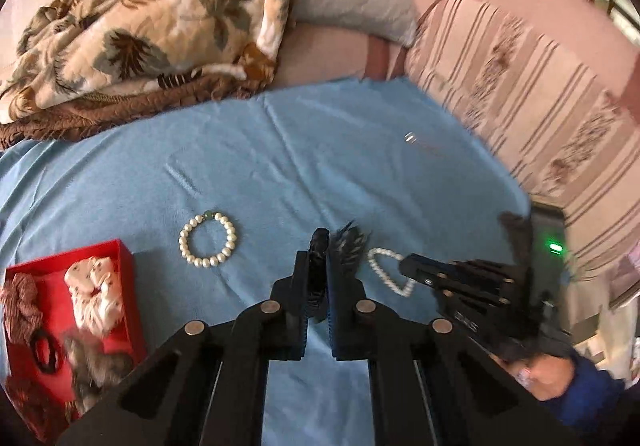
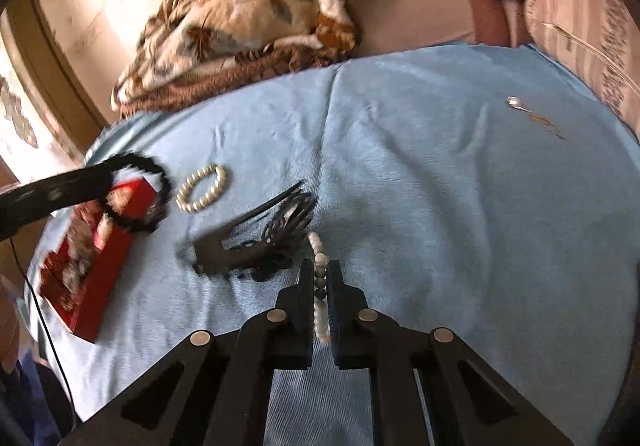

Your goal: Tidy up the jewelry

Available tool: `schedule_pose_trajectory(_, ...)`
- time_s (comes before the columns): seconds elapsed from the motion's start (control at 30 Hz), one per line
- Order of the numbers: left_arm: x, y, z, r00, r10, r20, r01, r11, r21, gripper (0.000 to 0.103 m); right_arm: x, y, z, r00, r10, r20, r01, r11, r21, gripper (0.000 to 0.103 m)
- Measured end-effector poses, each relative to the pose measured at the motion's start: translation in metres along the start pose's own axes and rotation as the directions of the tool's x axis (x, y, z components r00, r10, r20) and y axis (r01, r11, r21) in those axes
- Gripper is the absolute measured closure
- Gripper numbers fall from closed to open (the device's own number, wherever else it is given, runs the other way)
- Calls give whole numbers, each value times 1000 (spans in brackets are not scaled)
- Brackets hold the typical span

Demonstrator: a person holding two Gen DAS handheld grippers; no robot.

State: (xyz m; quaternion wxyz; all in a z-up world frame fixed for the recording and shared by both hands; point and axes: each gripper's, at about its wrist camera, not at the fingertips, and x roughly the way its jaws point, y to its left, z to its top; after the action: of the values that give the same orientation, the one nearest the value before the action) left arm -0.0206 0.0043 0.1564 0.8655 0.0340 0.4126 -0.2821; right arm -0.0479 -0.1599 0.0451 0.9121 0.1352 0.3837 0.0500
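Observation:
My left gripper [image 1: 319, 246] is shut on a black scrunchie [image 1: 319, 242], which shows in the right wrist view [image 2: 154, 182] hanging above the red box [image 2: 102, 246]. My right gripper [image 2: 320, 274] is shut on a white pearl bracelet [image 2: 320, 258], seen in the left wrist view [image 1: 386, 274] lying on the blue cloth [image 1: 280, 150]. A second pearl bracelet with a green bead [image 1: 207, 239] lies left of centre [image 2: 202, 188]. A black hair clip [image 1: 350, 246] lies between the bracelets [image 2: 276, 234]. A thin necklace with a silver pendant [image 2: 532, 116] lies far right.
The red box [image 1: 124, 258] at the left holds several scrunchies. A folded floral blanket [image 1: 152, 22] and a grey pillow [image 1: 352, 2] lie behind the cloth. A striped pink cushion [image 1: 540, 94] borders the right side.

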Motion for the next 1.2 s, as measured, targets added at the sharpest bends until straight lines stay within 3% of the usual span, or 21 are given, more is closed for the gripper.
schedule_pose_trajectory(0.17,-53,-8,-18,997,-14,74,15,1000,-23,96,-33,-7,-13,997,36,66,-41,996,76,96)
schedule_pose_trajectory(0.3,-85,-8,-34,993,31,116,-29,999,-17,96,-48,-15,-33,991,115,73,-125,980,156,96)
schedule_pose_trajectory(0.43,-100,-6,-54,990,58,126,-55,998,-23,96,-56,-17,-51,975,209,71,-219,951,220,96)
schedule_pose_trajectory(0.63,-112,2,-84,988,90,124,-82,994,-67,96,-62,-11,-64,961,267,70,-276,931,241,96)
schedule_pose_trajectory(0.83,-116,18,-109,982,156,110,-144,984,-104,96,-70,0,-74,973,223,59,-230,951,205,96)
schedule_pose_trajectory(1.2,-129,62,-131,956,277,99,-258,952,-167,96,-94,59,-69,984,168,55,-170,985,24,96)
